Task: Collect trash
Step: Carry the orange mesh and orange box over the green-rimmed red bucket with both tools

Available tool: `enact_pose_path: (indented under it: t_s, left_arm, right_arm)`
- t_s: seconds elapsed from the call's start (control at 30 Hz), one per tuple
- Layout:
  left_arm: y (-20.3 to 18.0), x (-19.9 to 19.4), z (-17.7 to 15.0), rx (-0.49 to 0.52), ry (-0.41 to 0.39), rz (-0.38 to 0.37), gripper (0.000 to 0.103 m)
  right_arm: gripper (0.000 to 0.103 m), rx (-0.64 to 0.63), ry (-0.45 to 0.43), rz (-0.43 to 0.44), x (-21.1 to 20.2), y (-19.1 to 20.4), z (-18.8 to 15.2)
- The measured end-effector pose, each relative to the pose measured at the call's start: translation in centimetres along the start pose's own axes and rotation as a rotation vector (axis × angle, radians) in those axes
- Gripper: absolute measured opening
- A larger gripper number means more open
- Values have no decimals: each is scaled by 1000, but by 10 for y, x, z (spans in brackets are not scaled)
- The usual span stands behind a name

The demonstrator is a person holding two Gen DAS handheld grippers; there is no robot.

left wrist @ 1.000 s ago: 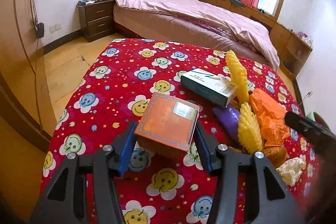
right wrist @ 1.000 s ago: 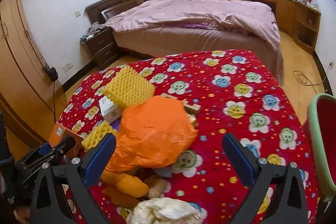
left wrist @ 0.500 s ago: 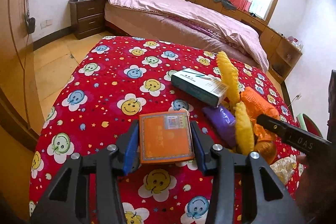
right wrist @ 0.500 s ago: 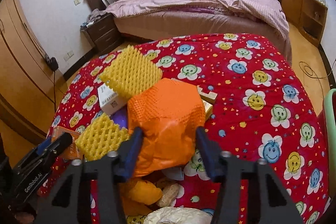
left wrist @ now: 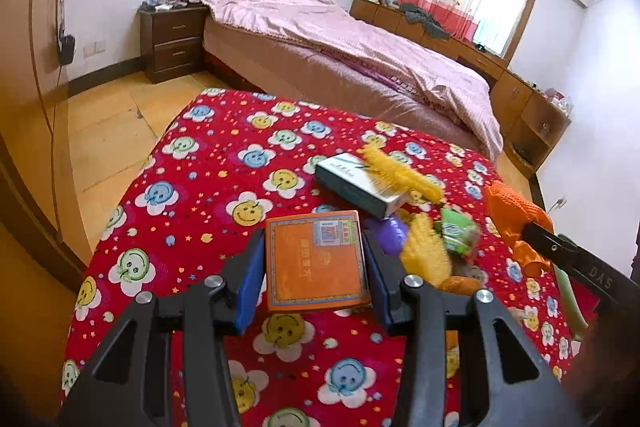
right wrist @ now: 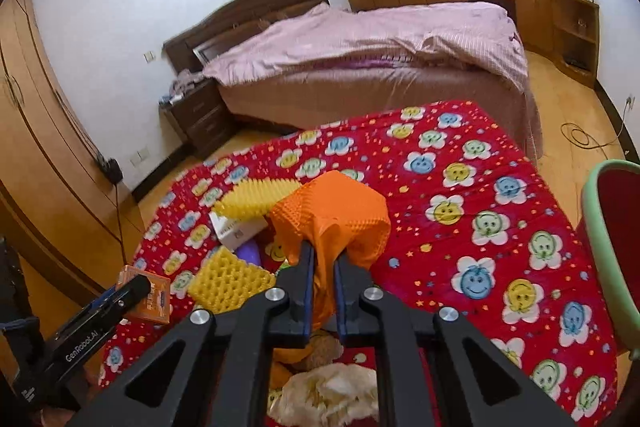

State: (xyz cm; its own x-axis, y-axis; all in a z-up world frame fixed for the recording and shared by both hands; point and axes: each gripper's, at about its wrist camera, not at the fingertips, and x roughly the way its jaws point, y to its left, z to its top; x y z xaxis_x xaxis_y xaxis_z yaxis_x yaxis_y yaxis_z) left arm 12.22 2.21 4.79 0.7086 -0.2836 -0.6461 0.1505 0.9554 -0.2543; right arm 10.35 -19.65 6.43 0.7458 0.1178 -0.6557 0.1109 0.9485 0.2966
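Red smiley-flower cloth (left wrist: 208,187) covers the low surface in a bedroom, and the trash lies heaped on it. Pinched between the right gripper (right wrist: 323,269) pads, the orange bumpy bag (right wrist: 336,215) hangs bunched above the pile. Beside it, the left gripper (left wrist: 314,267) clamps an orange box (left wrist: 316,263) by its sides. Yellow foam pieces (right wrist: 230,279) and a white carton (left wrist: 356,183) lie just beside; a green-rimmed red bin (right wrist: 612,231) stands at the right edge.

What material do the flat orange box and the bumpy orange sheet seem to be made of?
The flat orange box looks like printed cardboard: sharp edges, a slight sheen, a stuck-on label. The bumpy orange sheet seems to be soft foam or thin plastic: it crumples where the right gripper pinches it.
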Motion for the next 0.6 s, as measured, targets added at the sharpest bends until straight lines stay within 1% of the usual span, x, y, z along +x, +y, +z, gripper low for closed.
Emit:
enact_pose_path:
  t_s: [0.17, 0.3, 0.47, 0.6]
  left_arm:
    - [-19, -13, 1, 21, -5, -17, 47]
    - [-35, -22, 1, 52, -5, -40, 47]
    - [-56, -34, 0, 84, -18, -71, 47]
    - [-72, -39, -1, 109, -13, -104, 47]
  right_arm:
    - [10, 2, -47, 3, -28, -6, -2]
    - [10, 17, -60, 22, -47, -16, -3]
    - [10, 43, -86, 9, -69, -34, -7]
    - [10, 65, -127, -17, -91, -50, -10]
